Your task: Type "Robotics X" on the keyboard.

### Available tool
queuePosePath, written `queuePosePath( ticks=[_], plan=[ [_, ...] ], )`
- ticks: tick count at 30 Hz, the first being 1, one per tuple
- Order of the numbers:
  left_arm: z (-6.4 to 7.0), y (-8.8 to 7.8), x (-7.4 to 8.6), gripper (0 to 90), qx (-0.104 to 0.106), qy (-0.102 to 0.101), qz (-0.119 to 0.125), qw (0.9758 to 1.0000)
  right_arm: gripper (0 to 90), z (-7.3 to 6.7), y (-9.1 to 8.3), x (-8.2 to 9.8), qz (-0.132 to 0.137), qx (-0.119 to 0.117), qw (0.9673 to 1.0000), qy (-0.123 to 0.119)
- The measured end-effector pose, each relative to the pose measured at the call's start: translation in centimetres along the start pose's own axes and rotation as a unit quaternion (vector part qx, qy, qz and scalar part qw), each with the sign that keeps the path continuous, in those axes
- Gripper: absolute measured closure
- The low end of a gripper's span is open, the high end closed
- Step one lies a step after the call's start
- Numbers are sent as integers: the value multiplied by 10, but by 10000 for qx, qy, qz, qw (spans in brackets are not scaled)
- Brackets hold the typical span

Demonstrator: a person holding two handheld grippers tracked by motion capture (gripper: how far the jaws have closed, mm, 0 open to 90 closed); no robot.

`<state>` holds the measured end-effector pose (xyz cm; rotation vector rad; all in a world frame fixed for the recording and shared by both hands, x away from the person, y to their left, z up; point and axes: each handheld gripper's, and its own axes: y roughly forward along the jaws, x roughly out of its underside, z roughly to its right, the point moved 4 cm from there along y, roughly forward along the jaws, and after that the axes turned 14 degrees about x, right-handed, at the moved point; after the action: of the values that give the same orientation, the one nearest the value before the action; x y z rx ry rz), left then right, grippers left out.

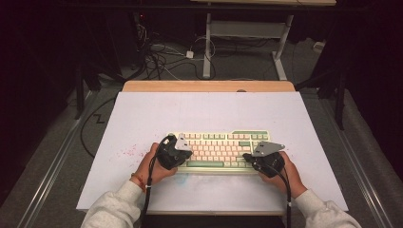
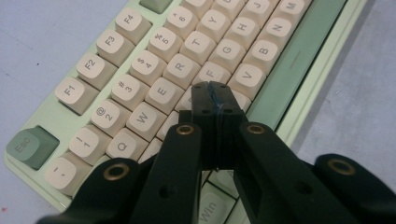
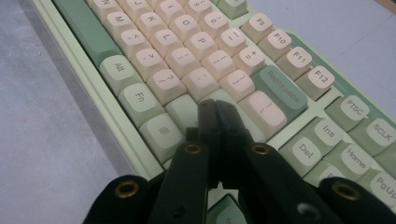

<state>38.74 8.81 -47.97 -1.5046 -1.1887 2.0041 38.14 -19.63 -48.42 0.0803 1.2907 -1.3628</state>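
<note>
A pale green keyboard (image 1: 218, 135) with cream and green keys lies on the white mat near the table's front. My left gripper (image 1: 177, 156) hovers over its left end, jaws shut with nothing between them. In the left gripper view the closed tips (image 2: 214, 93) sit just over the cream keys near D and C, beside the green space bar (image 2: 299, 56). My right gripper (image 1: 253, 160) is over the keyboard's right end, also shut and empty. In the right gripper view its tips (image 3: 214, 108) rest above the green keys below the Backspace key (image 3: 282, 91).
The white mat (image 1: 142, 114) covers a wooden table whose far edge (image 1: 209, 86) shows. Small pink specks (image 1: 128, 152) dot the mat left of the keyboard. Beyond the table are cables (image 1: 161, 57) and a desk frame (image 1: 247, 33) on the floor.
</note>
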Motion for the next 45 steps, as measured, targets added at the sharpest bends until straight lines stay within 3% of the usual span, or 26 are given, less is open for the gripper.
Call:
queuePosePath(
  ticks=[19, 35, 45],
  plan=[
    [2, 2, 2, 875, -35, 38, -100, 9999, 900, -1, -1, 0, -17, -2, 10000, -24],
    [4, -9, -2, 869, -168, 115, 125, 9997, 900, 0, -1, -1, -39, -5, 10000, -39],
    [2, -16, 0, 780, -358, 130, 306, 9988, 900, 1, -2, -2, -12, -11, 10000, 14]
  ],
)
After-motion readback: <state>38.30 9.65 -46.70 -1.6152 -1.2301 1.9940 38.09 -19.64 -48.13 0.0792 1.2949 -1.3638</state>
